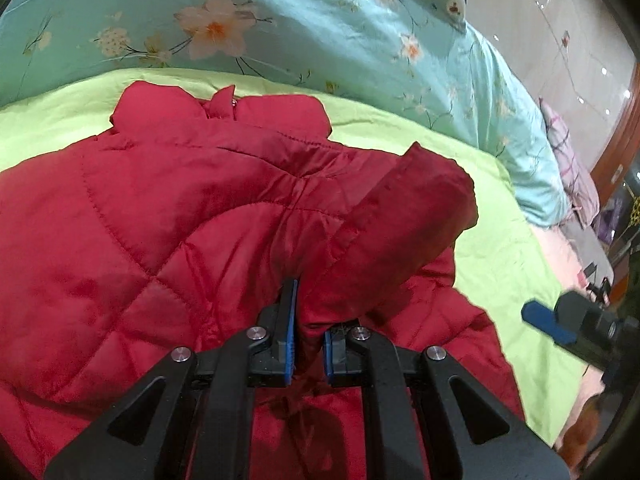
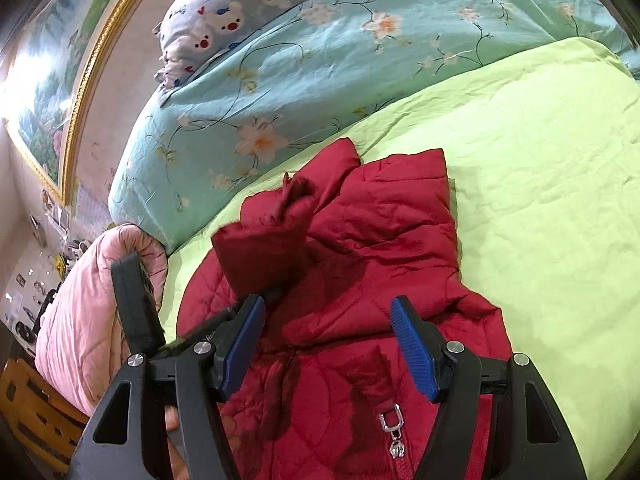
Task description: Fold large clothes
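Observation:
A red quilted jacket (image 1: 168, 216) lies on a lime-green sheet (image 1: 400, 124). My left gripper (image 1: 310, 344) is shut on the jacket's sleeve (image 1: 400, 232), which stands lifted and folded over the body. In the right wrist view the jacket (image 2: 380, 240) lies below my right gripper (image 2: 328, 344), which is open and empty above the zipper pull (image 2: 394, 436). The left gripper (image 2: 136, 304) shows at the left there, with the raised sleeve (image 2: 268, 248) beside it. The right gripper's blue pad (image 1: 548, 320) shows at the right edge of the left wrist view.
A light-blue floral duvet (image 2: 320, 80) lies behind the jacket, with a bear-print pillow (image 2: 240, 12) on top. A pink quilt (image 2: 88, 312) hangs at the bed's left edge. A wooden chair (image 2: 32, 420) stands beside the bed. A framed picture (image 2: 52, 80) hangs on the wall.

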